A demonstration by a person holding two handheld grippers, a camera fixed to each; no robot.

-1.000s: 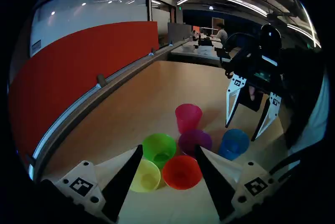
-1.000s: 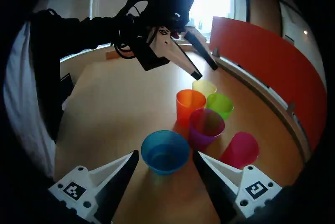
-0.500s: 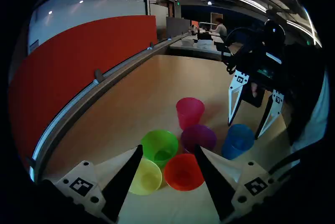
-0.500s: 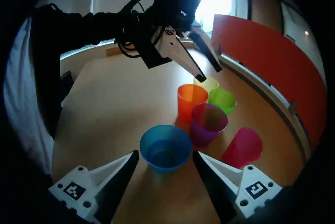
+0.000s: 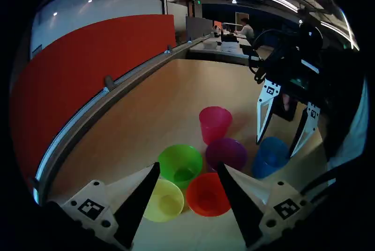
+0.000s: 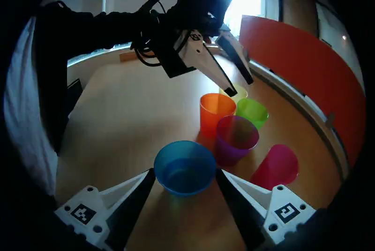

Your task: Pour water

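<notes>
Several plastic cups stand clustered on the wooden table (image 5: pixel 154 105): yellow (image 5: pixel 161 199), green (image 5: pixel 180 164), orange (image 5: pixel 207 193), purple (image 5: pixel 226 152), pink (image 5: pixel 214 123) and blue (image 5: pixel 271 156). My left gripper (image 5: pixel 187 169) is open above the green, yellow and orange cups, holding nothing. In the right gripper view it (image 6: pixel 239 87) hovers over the yellow cup (image 6: pixel 239 92). My right gripper (image 6: pixel 184 172) is open, its fingers flanking the blue cup (image 6: pixel 185 166), which has water inside. The left gripper view shows that gripper (image 5: pixel 276 148) straddling the blue cup's rim.
A red partition (image 5: pixel 84 68) with a metal rail (image 5: pixel 108 96) runs along the table's far side. A person's dark sleeve (image 6: pixel 93 26) reaches in from the left. Desks and a seated person (image 5: pixel 244 28) are far behind. Bare tabletop (image 6: pixel 126 110) lies left of the cups.
The right gripper has come nearer to the blue cup, which now sits deeper between its fingers. The left gripper has drifted slightly over the cup cluster. Both stay open.
</notes>
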